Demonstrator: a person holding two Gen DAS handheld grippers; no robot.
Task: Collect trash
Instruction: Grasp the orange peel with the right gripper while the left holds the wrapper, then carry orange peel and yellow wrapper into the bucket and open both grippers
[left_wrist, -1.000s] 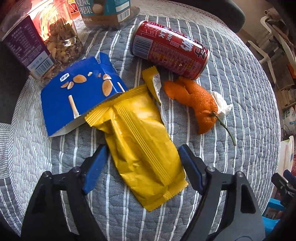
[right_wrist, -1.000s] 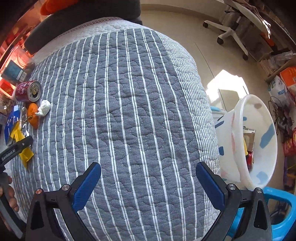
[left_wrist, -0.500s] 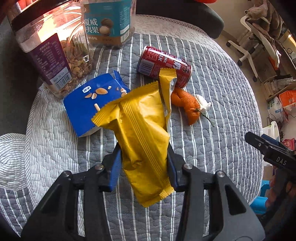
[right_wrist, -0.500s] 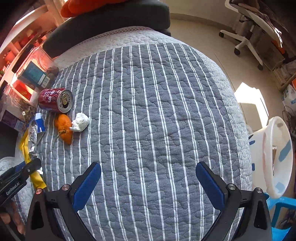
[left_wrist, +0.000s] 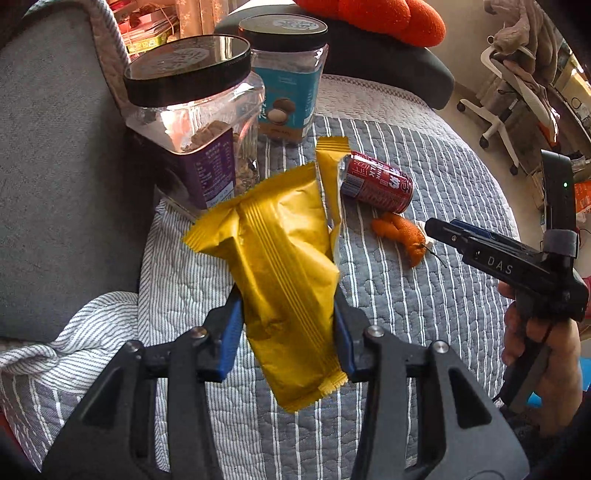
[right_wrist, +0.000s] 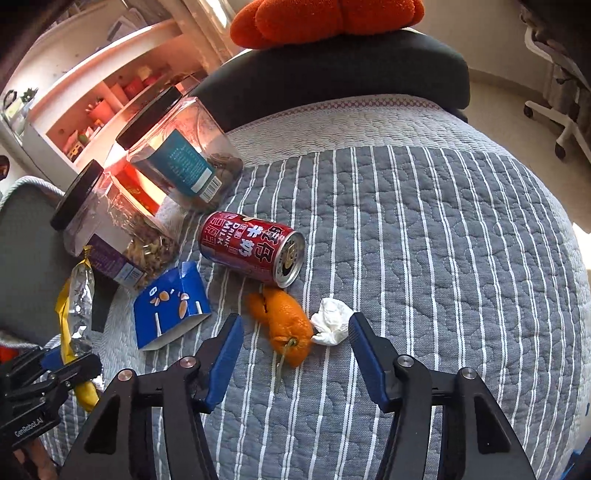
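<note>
My left gripper is shut on a yellow snack wrapper and holds it lifted above the striped quilt; the wrapper also shows at the left of the right wrist view. My right gripper is open, with its fingers either side of an orange peel and a crumpled white tissue. A red drink can lies on its side just beyond them. A blue snack box lies left of the peel. In the left wrist view the wrapper hides the blue box.
Two clear jars with black lids, one with a purple label and one with a teal label, stand at the back left. A dark cushion edges the quilt behind. An office chair stands on the floor to the right.
My left gripper has risen further with the yellow wrapper, clear of the quilt. My right gripper has moved left across the quilt to the orange peel and tissue and narrowed somewhat.
</note>
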